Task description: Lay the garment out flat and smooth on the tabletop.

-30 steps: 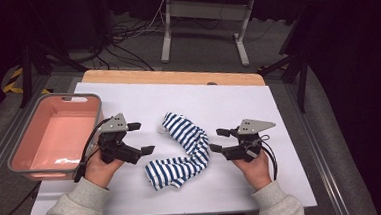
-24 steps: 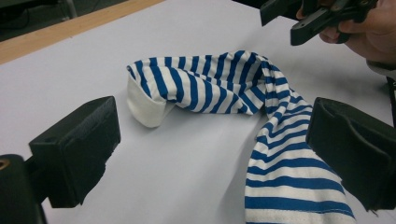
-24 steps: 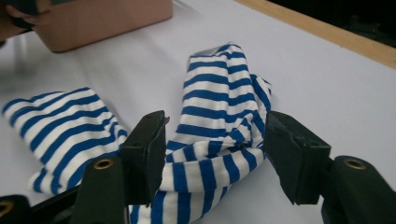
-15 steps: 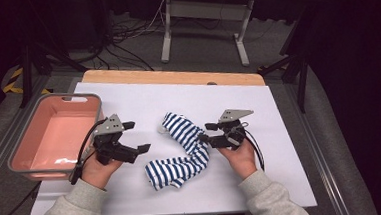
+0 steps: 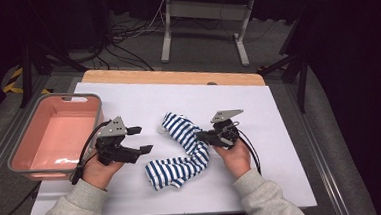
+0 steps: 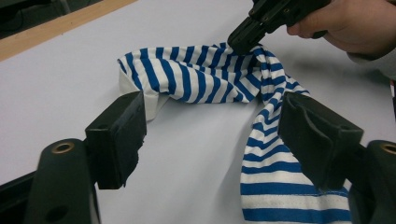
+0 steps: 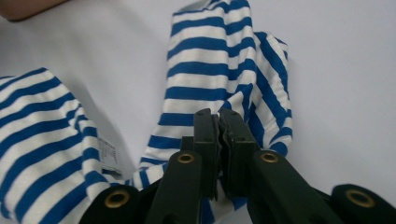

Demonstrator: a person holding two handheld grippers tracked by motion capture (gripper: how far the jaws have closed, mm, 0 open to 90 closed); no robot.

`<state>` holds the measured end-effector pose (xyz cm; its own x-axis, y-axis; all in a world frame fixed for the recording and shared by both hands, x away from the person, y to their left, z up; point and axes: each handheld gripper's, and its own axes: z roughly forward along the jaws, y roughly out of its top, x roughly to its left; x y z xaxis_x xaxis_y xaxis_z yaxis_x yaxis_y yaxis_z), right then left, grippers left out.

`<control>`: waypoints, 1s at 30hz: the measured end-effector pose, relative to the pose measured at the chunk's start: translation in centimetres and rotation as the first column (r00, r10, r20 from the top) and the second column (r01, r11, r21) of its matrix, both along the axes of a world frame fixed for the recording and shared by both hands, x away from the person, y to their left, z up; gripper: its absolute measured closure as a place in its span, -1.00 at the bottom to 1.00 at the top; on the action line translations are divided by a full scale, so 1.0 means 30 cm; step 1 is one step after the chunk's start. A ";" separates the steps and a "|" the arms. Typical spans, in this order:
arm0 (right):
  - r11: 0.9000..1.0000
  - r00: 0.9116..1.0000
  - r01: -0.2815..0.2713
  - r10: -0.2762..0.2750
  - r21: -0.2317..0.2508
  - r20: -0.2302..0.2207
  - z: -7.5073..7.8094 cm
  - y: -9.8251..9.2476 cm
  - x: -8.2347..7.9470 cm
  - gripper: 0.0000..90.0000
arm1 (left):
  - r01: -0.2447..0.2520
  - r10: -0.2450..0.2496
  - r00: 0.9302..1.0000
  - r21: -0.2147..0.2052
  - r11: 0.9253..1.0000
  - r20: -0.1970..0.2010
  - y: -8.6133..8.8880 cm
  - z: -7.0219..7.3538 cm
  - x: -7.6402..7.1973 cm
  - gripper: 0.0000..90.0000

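One striped cloth (image 5: 183, 150) lies crumpled on the white table (image 5: 281, 147), its folds hiding its shape, long axis running near-left to far. The right gripper (image 5: 203, 135), jaws just closed, pinches its middle; the left gripper (image 5: 141, 139) is part open, holding nothing.

Striped garment (image 5: 183, 148): blue-and-white knit, crumpled and twisted into a loose S-shaped rope on the white sheet. Upper end bunched, white lining showing at its edge; lower end spread flatter toward the near edge. Small white label on the fabric (image 7: 108, 154).
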<state>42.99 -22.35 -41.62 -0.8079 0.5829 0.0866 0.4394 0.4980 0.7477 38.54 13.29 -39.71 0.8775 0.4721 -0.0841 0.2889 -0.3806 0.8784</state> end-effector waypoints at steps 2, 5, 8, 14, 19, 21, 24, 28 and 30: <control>1.000 1.000 -0.013 0.013 0.012 0.023 0.016 0.007 -0.023 0.92 | 0.004 -0.004 1.000 -0.008 1.000 -0.011 0.001 -0.001 0.002 -0.37; 0.999 0.998 -0.042 0.040 0.035 0.052 0.036 0.020 -0.070 0.92 | -0.001 0.001 1.000 -0.006 1.000 -0.022 0.000 -0.002 0.005 -0.35; 0.994 0.993 -0.096 0.093 0.044 0.066 0.040 0.047 -0.121 0.92 | -0.004 0.004 1.000 -0.002 1.000 -0.031 -0.007 -0.006 0.009 -0.32; 0.983 0.983 -0.181 0.180 0.030 0.032 0.013 0.085 -0.183 0.92 | -0.017 0.017 0.998 0.003 1.000 -0.056 -0.022 -0.014 0.018 -0.29; 0.972 0.972 -0.233 0.234 0.026 -0.012 -0.015 0.094 -0.210 0.91 | -0.030 0.032 0.996 0.026 0.999 -0.082 -0.032 -0.028 0.029 -0.28; 0.970 0.970 -0.242 0.242 0.019 -0.020 -0.020 0.097 -0.214 0.91 | -0.030 0.032 0.996 0.030 0.999 -0.087 -0.033 -0.032 0.034 -0.28; 0.966 0.965 -0.259 0.259 -0.006 -0.042 -0.031 0.106 -0.226 0.91 | -0.038 0.042 0.993 0.036 0.999 -0.106 -0.034 -0.038 0.040 -0.28; 0.963 0.962 -0.268 0.267 -0.017 -0.056 -0.041 0.109 -0.225 0.90 | -0.054 0.060 0.989 0.045 0.998 -0.139 -0.034 -0.052 0.053 -0.24; 0.964 0.963 -0.265 0.264 -0.016 -0.051 -0.037 0.108 -0.223 0.82 | -0.063 0.071 0.987 0.058 0.996 -0.143 -0.036 -0.057 0.057 -0.22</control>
